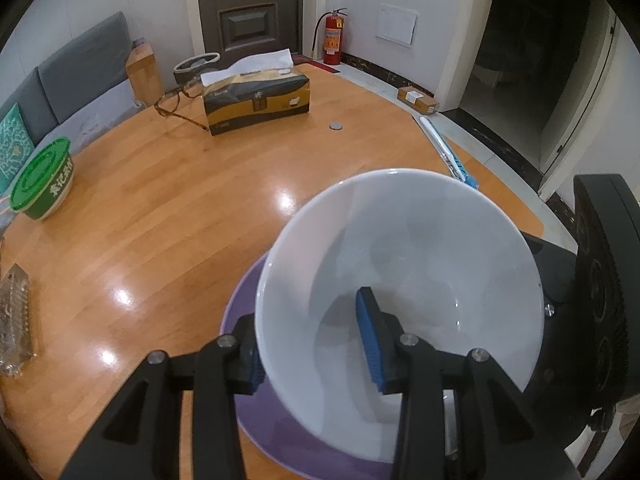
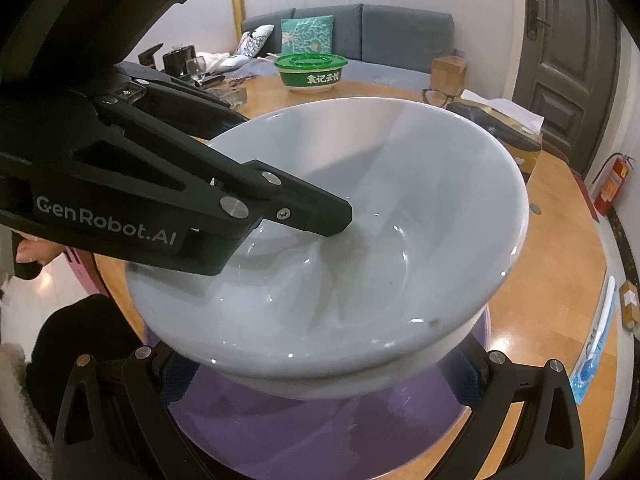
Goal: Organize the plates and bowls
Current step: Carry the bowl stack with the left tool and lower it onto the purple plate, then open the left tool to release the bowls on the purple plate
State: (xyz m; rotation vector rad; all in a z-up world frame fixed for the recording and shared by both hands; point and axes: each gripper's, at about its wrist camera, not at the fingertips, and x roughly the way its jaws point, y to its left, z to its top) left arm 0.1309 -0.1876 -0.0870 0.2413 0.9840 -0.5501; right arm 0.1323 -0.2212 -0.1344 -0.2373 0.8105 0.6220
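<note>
tissue box [image 1: 256, 98] – glasses [image 1: 178, 100] – extinguisher [image 1: 333, 38]

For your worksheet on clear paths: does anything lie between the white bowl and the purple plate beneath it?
Nothing visible does. The left gripper pinches the white bowl by its wall, directly above the purple plate. The right gripper straddles the plate's near edge, not under the bowl.

The white ceramic bowl [image 1: 400, 280] sits over the purple round plate [image 1: 280, 432], its wall between the left jaws; the cardboard tissue box [image 1: 256, 100] lies well beyond them.
</note>
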